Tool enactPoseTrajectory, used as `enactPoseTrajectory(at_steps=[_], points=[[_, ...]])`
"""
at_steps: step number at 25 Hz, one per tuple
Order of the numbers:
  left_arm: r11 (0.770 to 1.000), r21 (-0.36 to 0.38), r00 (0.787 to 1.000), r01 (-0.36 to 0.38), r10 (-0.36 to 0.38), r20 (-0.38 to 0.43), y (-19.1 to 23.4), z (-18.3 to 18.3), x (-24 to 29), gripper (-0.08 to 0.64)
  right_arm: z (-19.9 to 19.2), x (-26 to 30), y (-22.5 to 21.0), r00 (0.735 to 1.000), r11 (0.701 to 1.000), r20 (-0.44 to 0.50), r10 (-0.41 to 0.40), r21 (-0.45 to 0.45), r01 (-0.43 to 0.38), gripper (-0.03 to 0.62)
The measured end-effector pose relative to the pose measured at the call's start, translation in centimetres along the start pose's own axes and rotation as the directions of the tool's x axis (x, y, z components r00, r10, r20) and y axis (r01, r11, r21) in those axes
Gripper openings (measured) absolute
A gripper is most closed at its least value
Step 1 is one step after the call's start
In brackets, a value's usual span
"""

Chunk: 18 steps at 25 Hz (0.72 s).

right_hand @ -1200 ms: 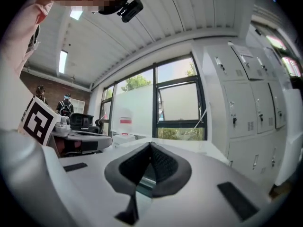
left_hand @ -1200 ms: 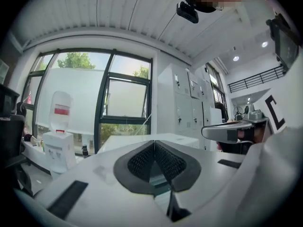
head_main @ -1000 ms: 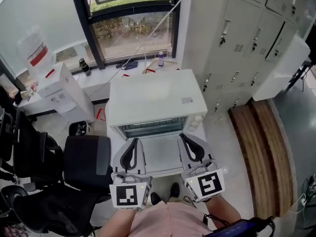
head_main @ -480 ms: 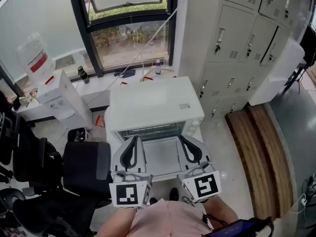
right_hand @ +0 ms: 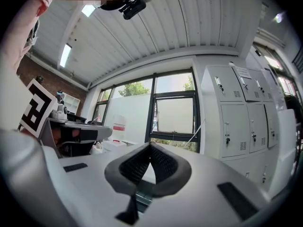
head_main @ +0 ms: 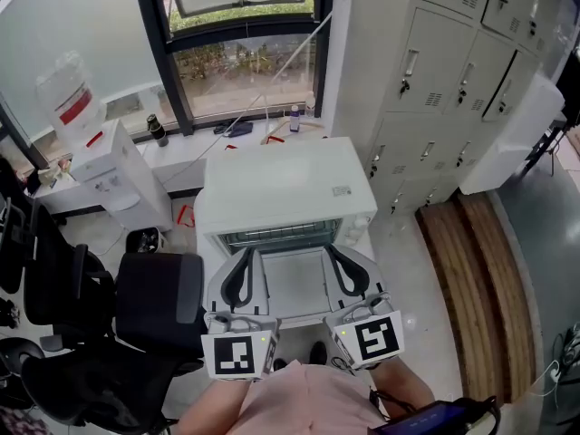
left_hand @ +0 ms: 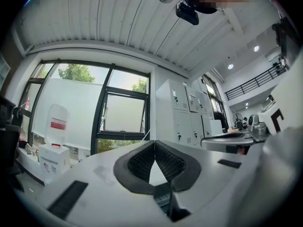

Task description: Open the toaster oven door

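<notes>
Over the last second almost nothing shifts: the left gripper [head_main: 243,259] and right gripper [head_main: 333,252] stay closed, empty. Just ahead stands the boxy white metal toaster oven [head_main: 276,184]. Its flat drop-down door [head_main: 294,286] lies open between the 2, so the task looks done.

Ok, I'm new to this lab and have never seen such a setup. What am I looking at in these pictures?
There is no robot here. A person holds a hand tool, a gripper, in each hand. The top-down picture comes from a camera on the person's head. It shows the left gripper and right gripper above a white toaster oven, whose door lies folded down. The other two pictures come from cameras riding on each gripper. Both grippers are shut and hold nothing.
</notes>
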<state>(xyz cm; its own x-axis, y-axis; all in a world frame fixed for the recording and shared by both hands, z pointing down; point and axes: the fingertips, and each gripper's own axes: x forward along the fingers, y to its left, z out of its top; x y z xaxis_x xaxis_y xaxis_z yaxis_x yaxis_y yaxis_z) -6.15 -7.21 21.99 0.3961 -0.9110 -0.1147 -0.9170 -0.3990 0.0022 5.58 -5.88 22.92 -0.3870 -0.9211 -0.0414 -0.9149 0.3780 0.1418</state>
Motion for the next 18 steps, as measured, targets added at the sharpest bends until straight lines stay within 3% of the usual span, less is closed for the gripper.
enactPoseTrajectory(at_steps=[18], points=[[1.0,0.022,1.0,-0.007,0.007,-0.004,-0.69,0.05,-0.38,0.014,0.94,-0.03,0.55,0.998,1.0,0.055,0.03,0.005,-0.03,0.0]])
